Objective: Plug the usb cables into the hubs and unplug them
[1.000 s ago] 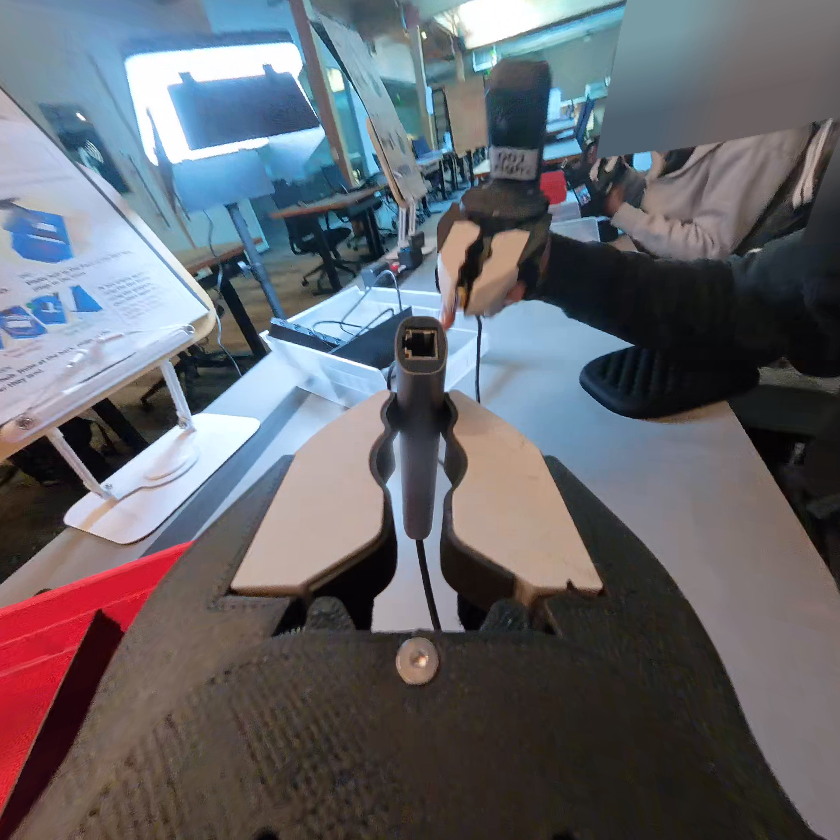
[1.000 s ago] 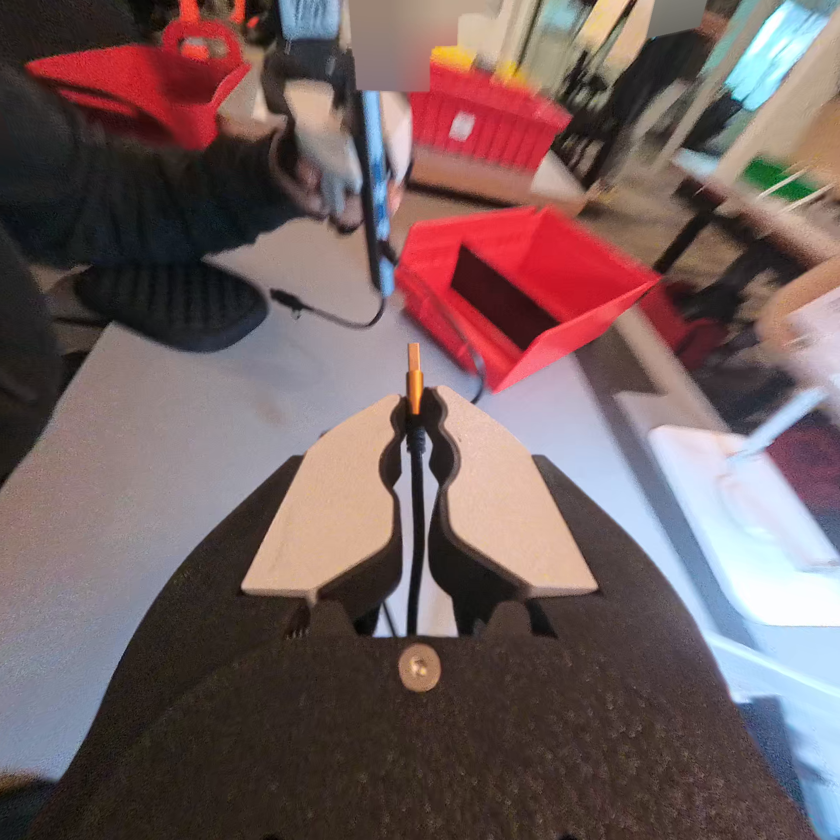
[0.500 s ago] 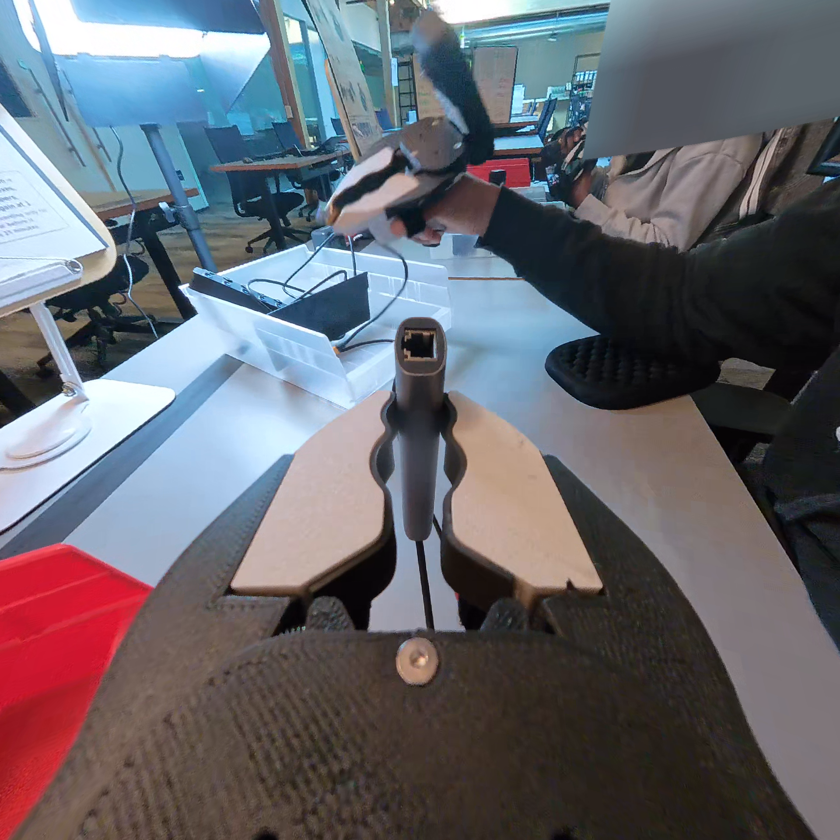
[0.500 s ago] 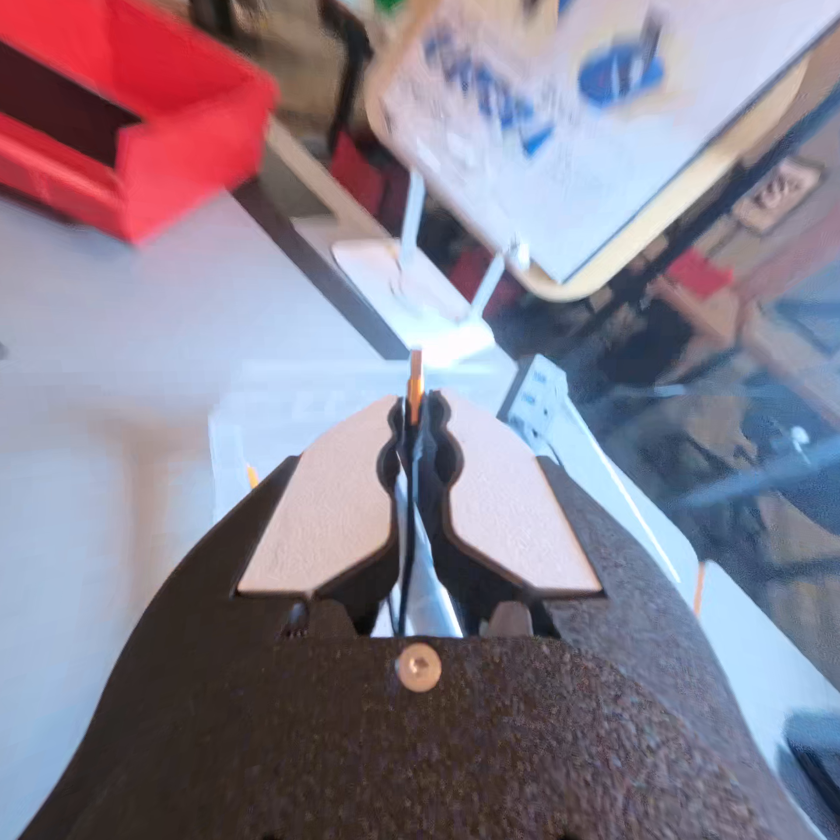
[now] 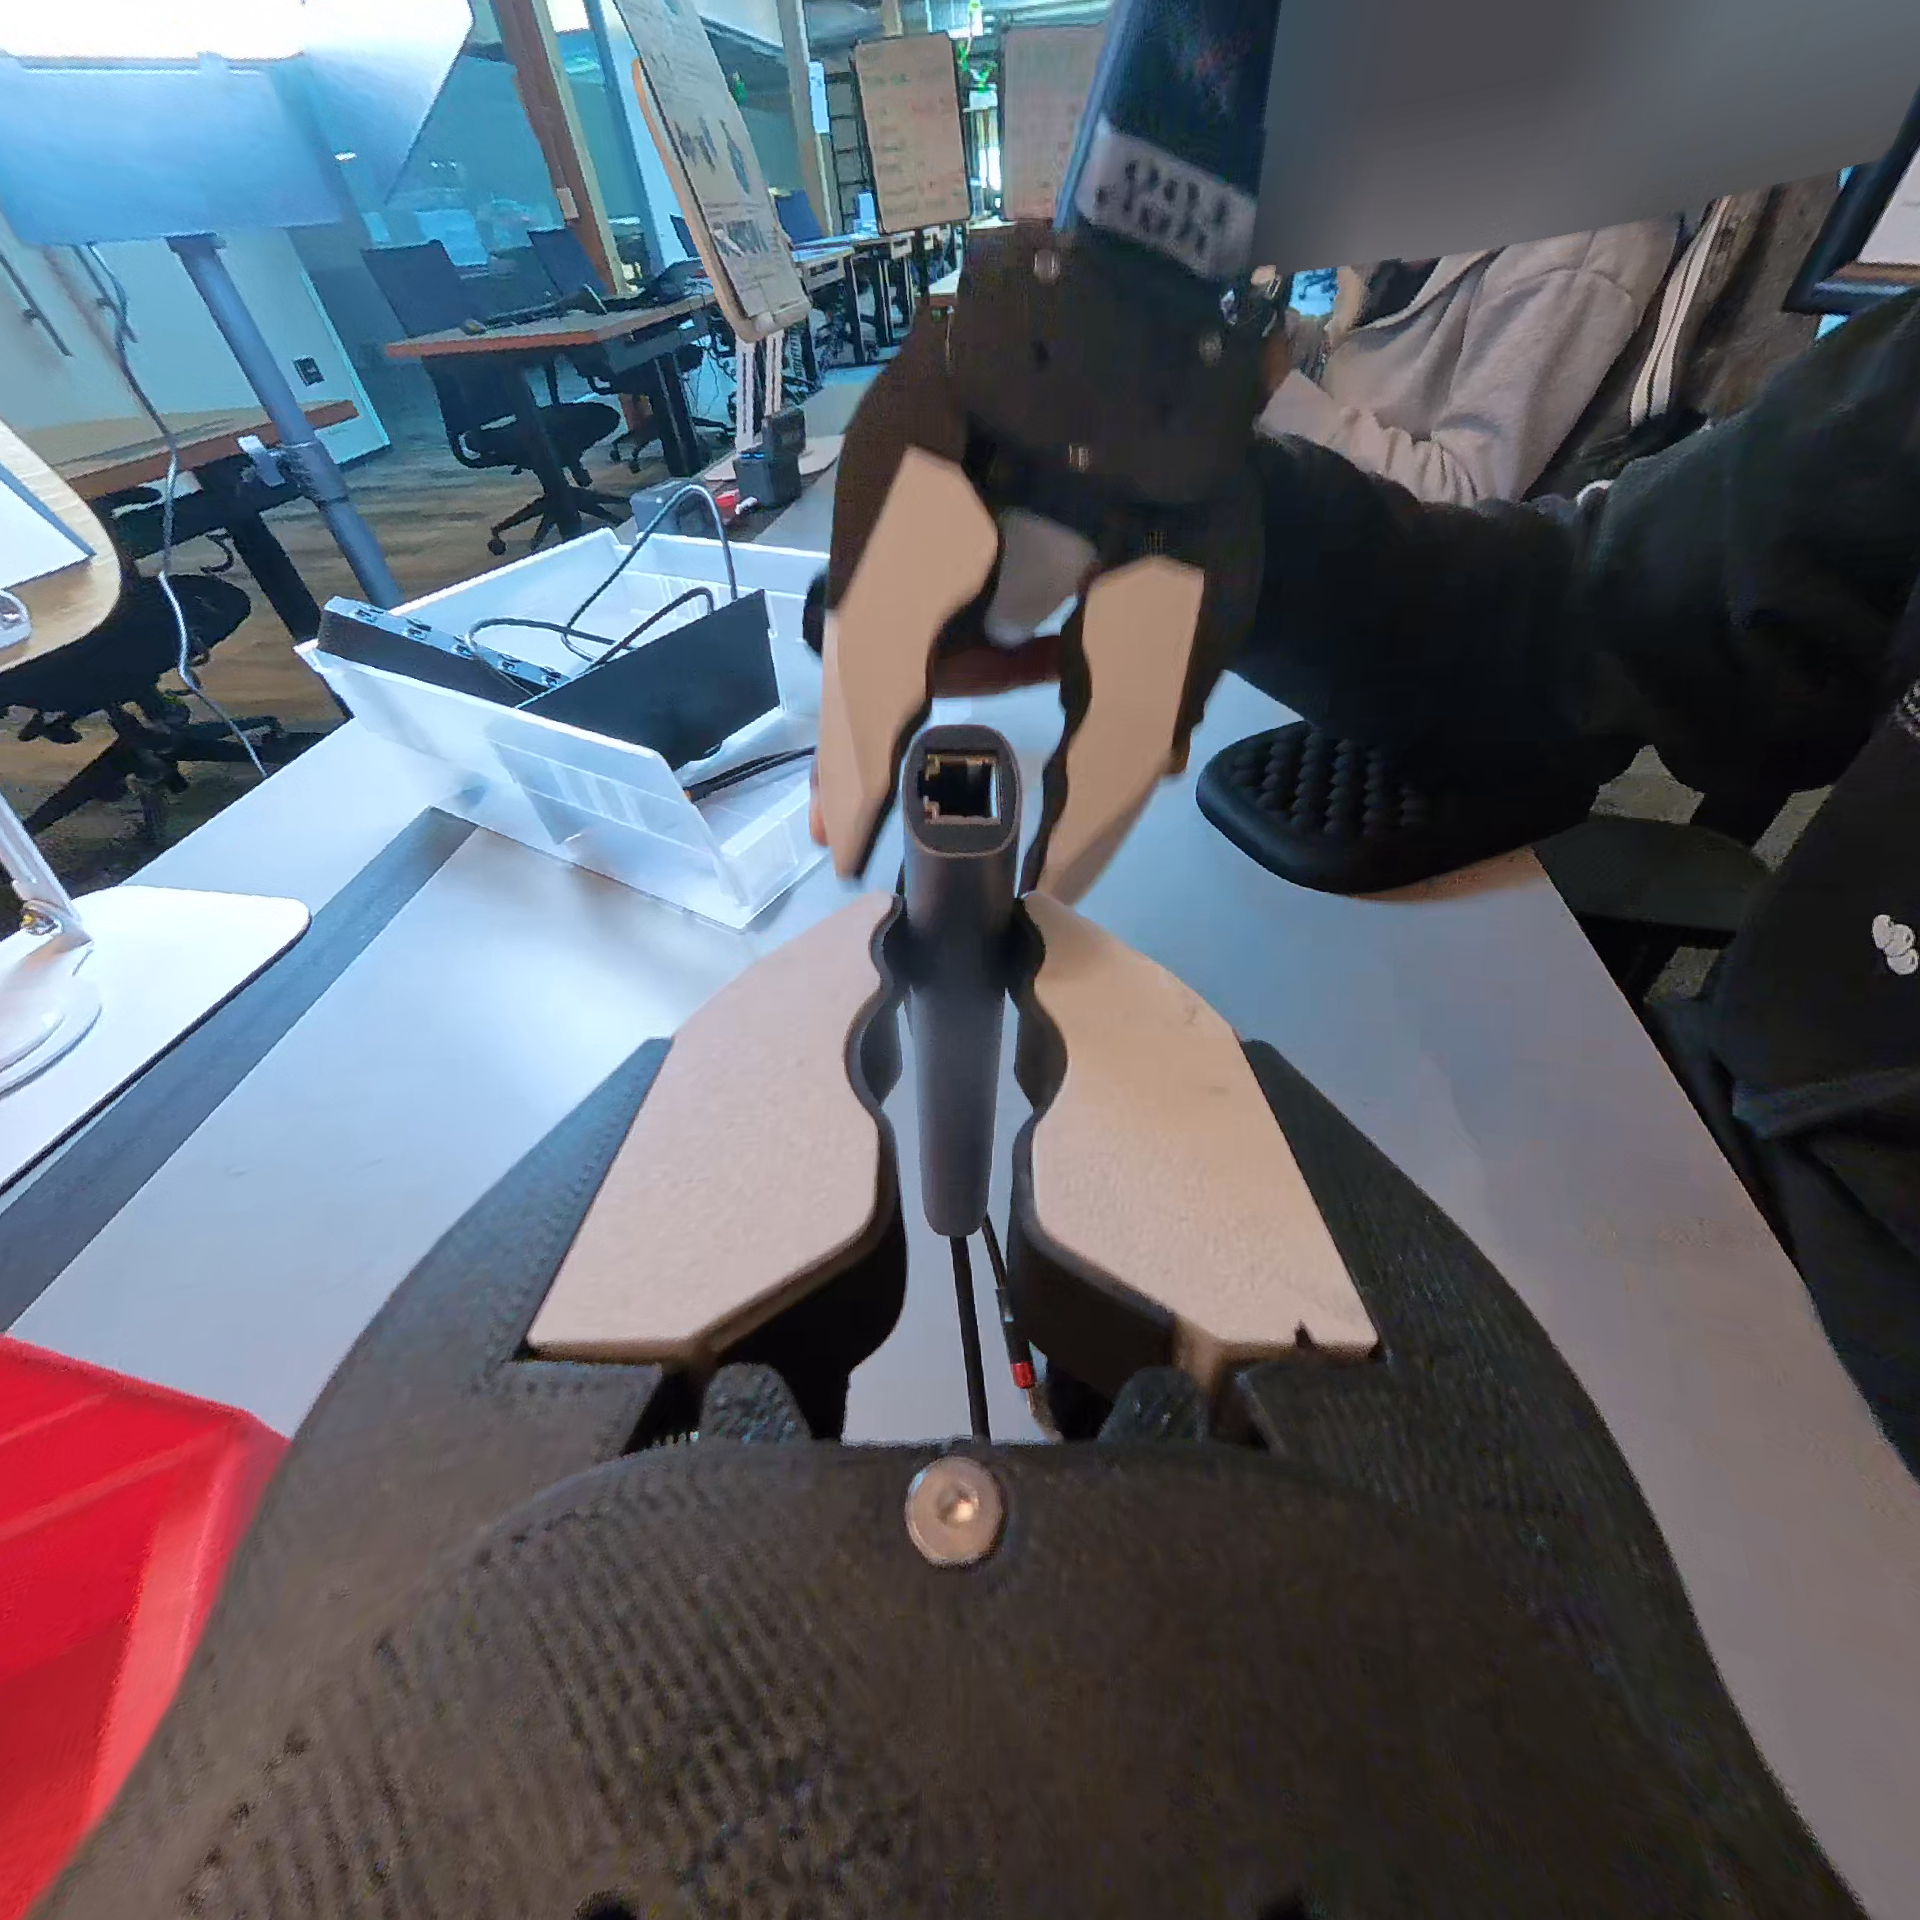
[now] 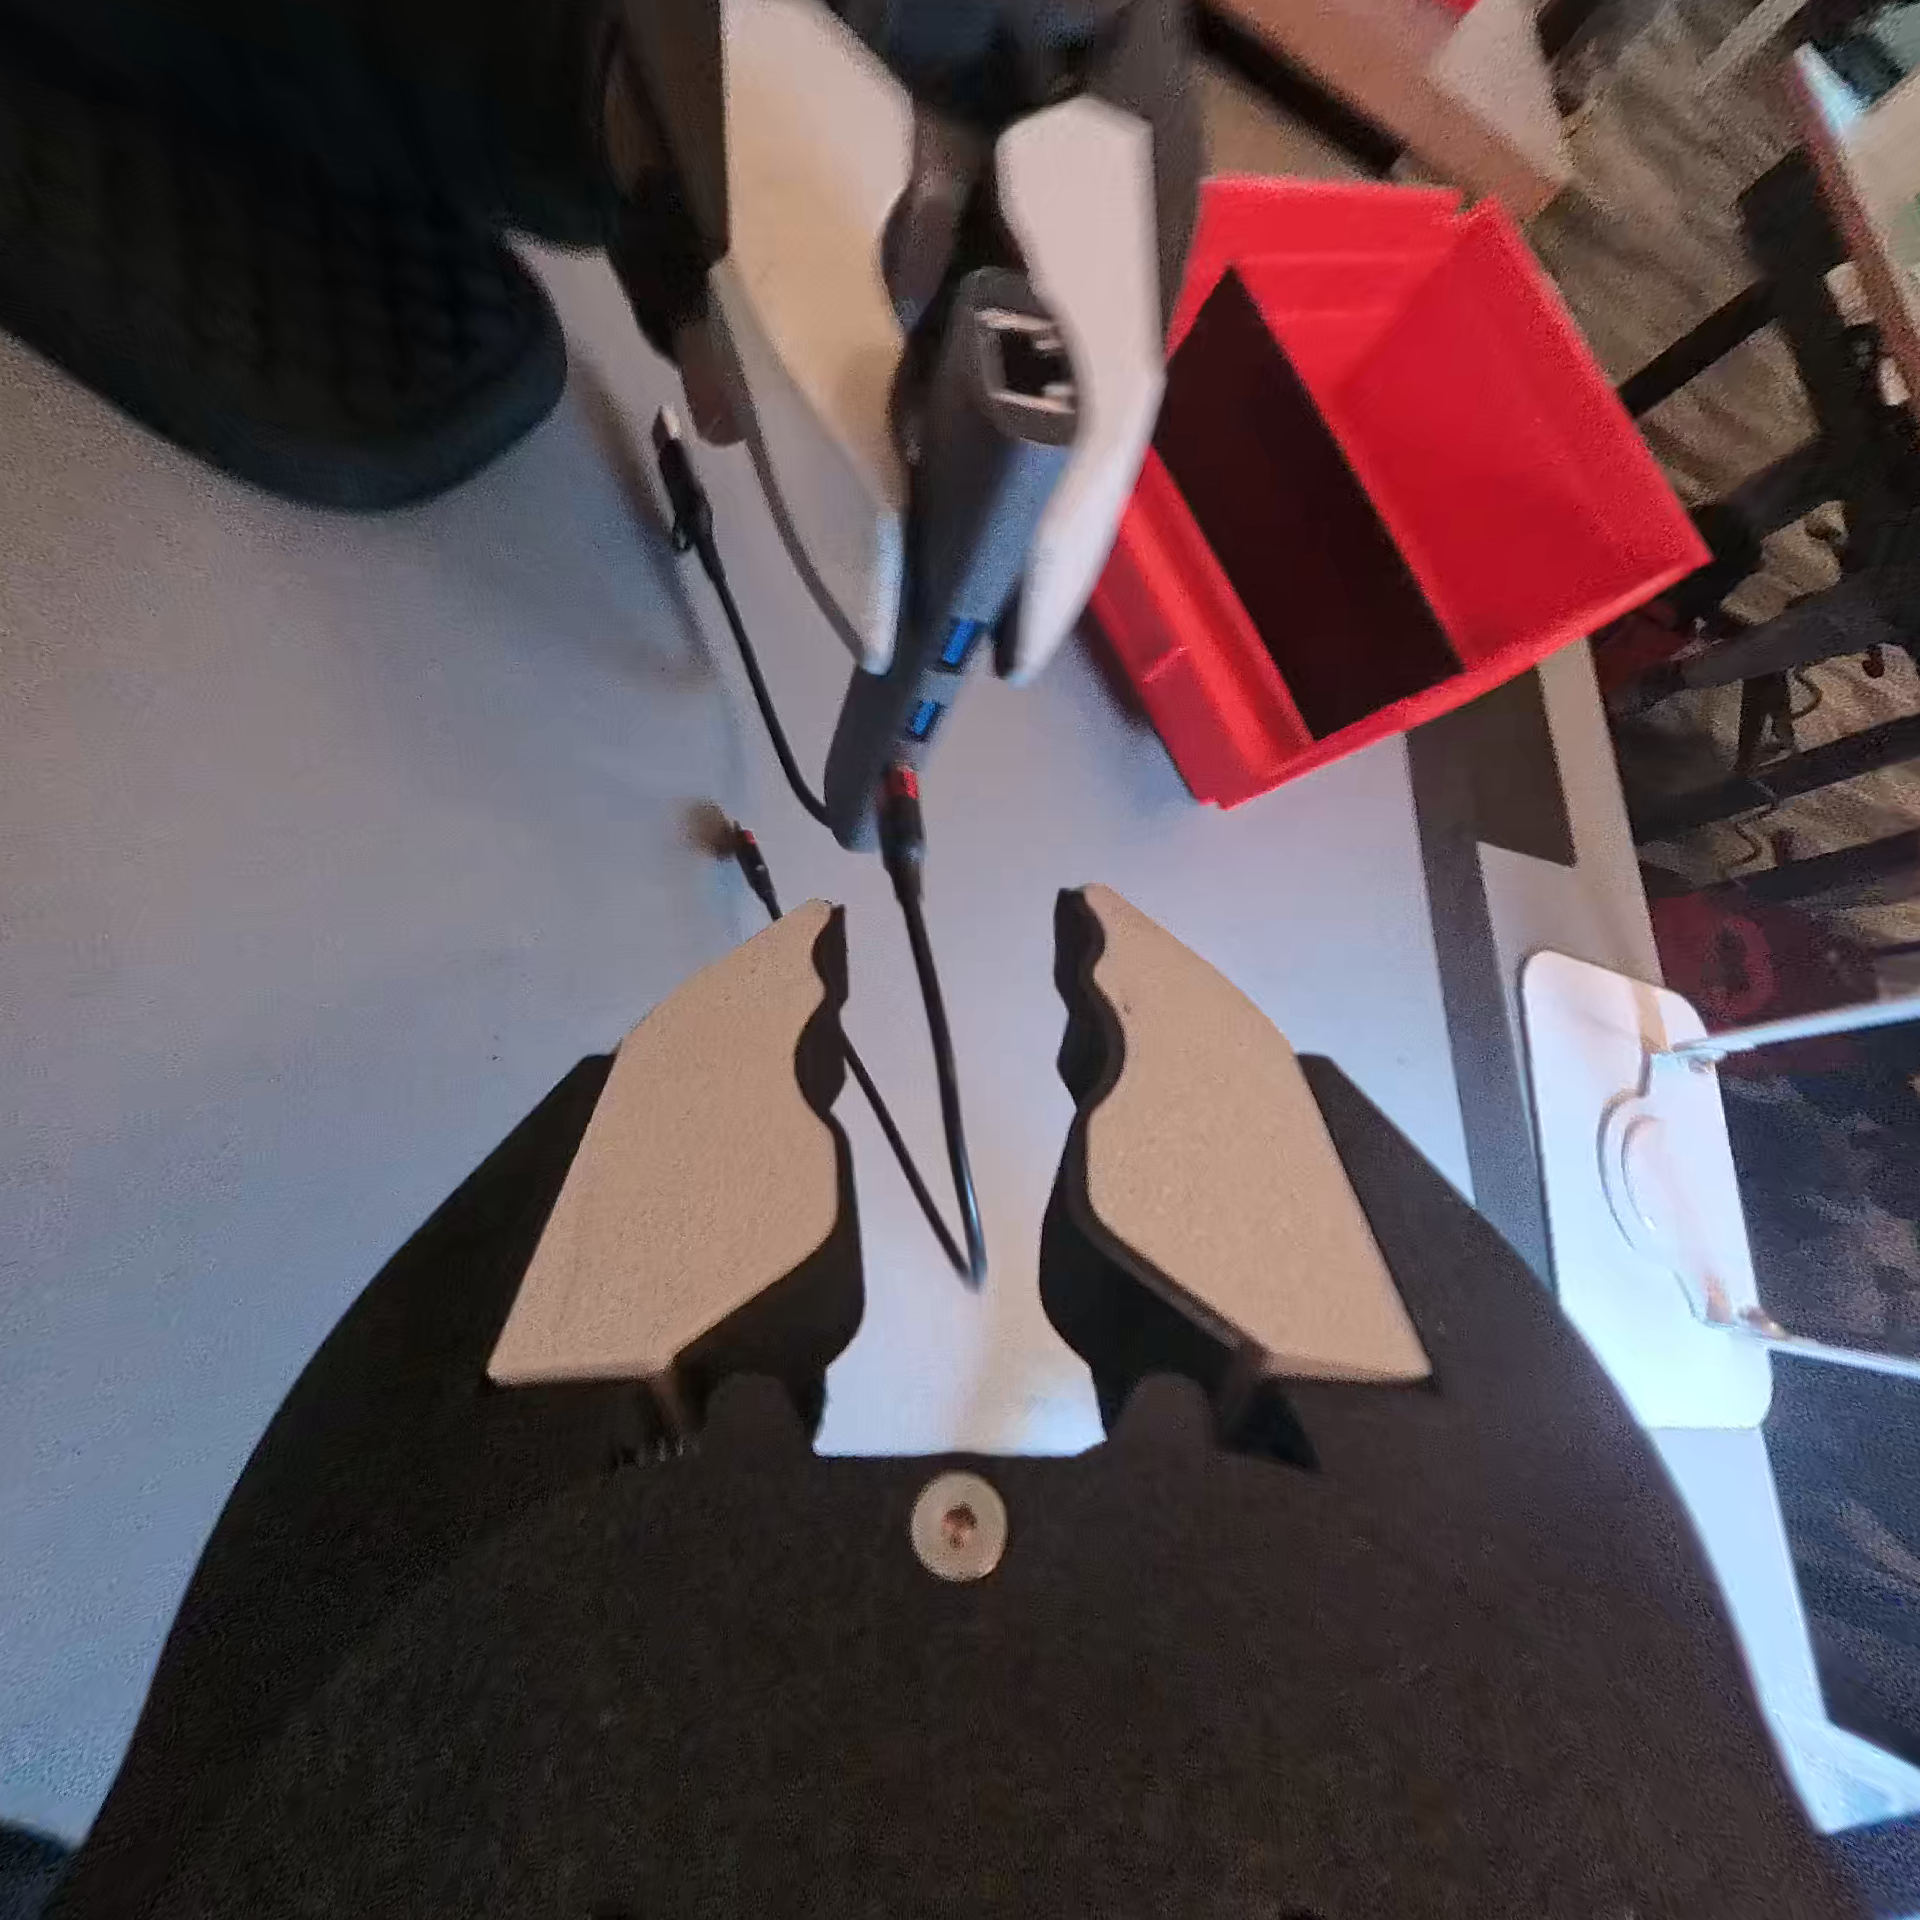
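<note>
Left gripper [image 5: 958, 914] holds hub [image 5: 956, 997] lengthwise, forward.

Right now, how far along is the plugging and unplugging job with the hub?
Done, it appears: one red-tipped cable sits plugged into the grey hub. In hand: the left gripper is shut on the hub, while the right gripper is open and empty just behind that plug. Left: two blue ports look empty, the cable's other red-tipped end is loose, and the unplugging remains.
</note>
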`<state>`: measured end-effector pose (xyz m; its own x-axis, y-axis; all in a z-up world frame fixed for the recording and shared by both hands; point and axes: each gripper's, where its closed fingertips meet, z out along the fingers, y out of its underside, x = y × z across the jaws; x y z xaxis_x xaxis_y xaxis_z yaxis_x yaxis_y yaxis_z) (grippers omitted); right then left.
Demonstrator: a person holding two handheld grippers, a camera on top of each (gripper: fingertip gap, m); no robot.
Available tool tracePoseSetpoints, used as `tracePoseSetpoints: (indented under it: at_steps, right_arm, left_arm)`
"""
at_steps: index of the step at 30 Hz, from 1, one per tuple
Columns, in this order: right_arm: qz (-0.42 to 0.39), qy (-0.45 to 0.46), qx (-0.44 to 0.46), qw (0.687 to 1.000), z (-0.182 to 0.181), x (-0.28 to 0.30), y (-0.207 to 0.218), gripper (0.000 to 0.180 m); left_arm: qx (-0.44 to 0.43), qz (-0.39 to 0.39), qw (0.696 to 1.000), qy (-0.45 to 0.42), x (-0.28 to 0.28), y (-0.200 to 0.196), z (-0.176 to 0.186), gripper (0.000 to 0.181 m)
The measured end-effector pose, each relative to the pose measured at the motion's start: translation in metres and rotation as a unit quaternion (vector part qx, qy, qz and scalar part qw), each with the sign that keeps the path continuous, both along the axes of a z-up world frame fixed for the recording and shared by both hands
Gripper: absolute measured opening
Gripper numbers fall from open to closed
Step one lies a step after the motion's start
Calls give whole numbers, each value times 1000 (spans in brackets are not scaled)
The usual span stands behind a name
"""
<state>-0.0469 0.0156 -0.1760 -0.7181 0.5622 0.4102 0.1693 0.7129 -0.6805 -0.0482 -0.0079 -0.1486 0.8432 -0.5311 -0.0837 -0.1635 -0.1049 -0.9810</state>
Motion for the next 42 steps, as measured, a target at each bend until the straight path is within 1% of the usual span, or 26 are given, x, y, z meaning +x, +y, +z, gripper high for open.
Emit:
tracePoseSetpoints:
  at_steps: [1, 3, 4, 7, 8, 9, 10, 11, 12, 15, 16, 20, 22, 23, 24, 28, 31, 32, 33, 34, 35, 36, 37, 38, 40, 42]
  right_arm:
    - [0, -5, 18, 1000, -11, -4, -6, 31]
    - [6, -14, 12, 1000, -20, -7, -14, 11]
    - [10, -17, -1, 1000, -21, -7, -15, 8]
    - [25, -8, -32, 999, -12, -4, -18, 7]
    - [28, -5, -39, 999, -10, -3, -17, 7]
    - [29, -3, -43, 999, -8, -2, -16, 7]
    - [32, -1, -47, 998, -6, -1, -15, 7]
    - [35, 1, -54, 998, -4, 0, -16, 7]
    - [40, 0, -58, 998, -4, 1, -17, 7]
    - [52, 4, -57, 997, -4, 3, -22, 7]
    - [53, 4, -53, 997, -5, 3, -22, 7]
    - [30, 8, -10, 999, -14, -2, -16, 8]
    - [25, 15, 3, 1000, -16, -4, -19, 18]
    - [22, 20, 12, 999, -17, -5, -20, 16]
    - [25, 25, 22, 999, -18, -6, -21, 8]
    - [35, 29, 22, 999, -17, -5, -22, 8]
    - [38, 20, 18, 999, -14, -3, -19, 8]
    - [28, 16, 36, 999, -16, -3, -10, 8]
    - [5, 8, 71, 997, -18, -1, 9, 8]
    - [-13, 13, 69, 997, -11, 2, 26, 8]
    - [-26, 23, 37, 999, 2, 6, 39, 8]
    - [-49, 52, 18, 997, 21, 7, 54, 8]
    - [-71, 90, 1, 993, 43, 8, 70, 8]
    - [-90, 126, -24, 988, 66, 11, 84, 8]
    - [-127, 201, -55, 970, 107, 21, 114, 8]
    - [-175, 262, -49, 948, 127, 30, 148, 8]
  left_arm:
    - [0, -2, 1000, 5, 2, 0, 0, 17]
    - [1, 0, 1000, 11, 4, 0, 0, 17]
    - [4, 2, 1000, 16, 4, 0, 0, 17]
    - [25, -9, 1000, 10, 7, -4, 7, 17]
    - [29, -15, 999, 12, 9, -5, 8, 23]
    - [20, -19, 999, 19, 10, -5, 4, 35]
    - [2, -15, 999, 34, 10, -3, -4, 43]
    - [-12, -5, 998, 56, 8, 0, -14, 46]
    - [-15, 3, 997, 76, 7, 3, -21, 43]
    - [-24, 10, 992, 122, 9, 7, -34, 20]
    - [-23, 12, 990, 137, 9, 7, -36, 18]
    - [-59, 44, 979, 192, 1, 10, -46, 17]
    - [-67, 51, 975, 208, 1, 10, -49, 18]
    - [-72, 57, 971, 222, -1, 10, -52, 18]
    - [-71, 62, 967, 236, -1, 11, -52, 17]
    - [-69, 66, 956, 276, -3, 9, -52, 19]
    - [-75, 70, 958, 268, -2, 10, -50, 19]
    - [-90, 92, 948, 292, -12, 10, -54, 18]
    - [-120, 157, 913, 356, -46, 8, -63, 19]
    - [-133, 192, 902, 363, -72, 2, -66, 19]
    - [-147, 189, 924, 298, -78, -2, -67, 19]
    - [-157, 184, 935, 259, -80, -6, -66, 19]
    - [-140, 197, 933, 265, -83, -6, -59, 18]
    - [-123, 200, 933, 272, -82, -5, -53, 18]
    - [-107, 179, 951, 227, -69, -2, -45, 19]
    - [-101, 165, 963, 189, -62, 0, -42, 19]
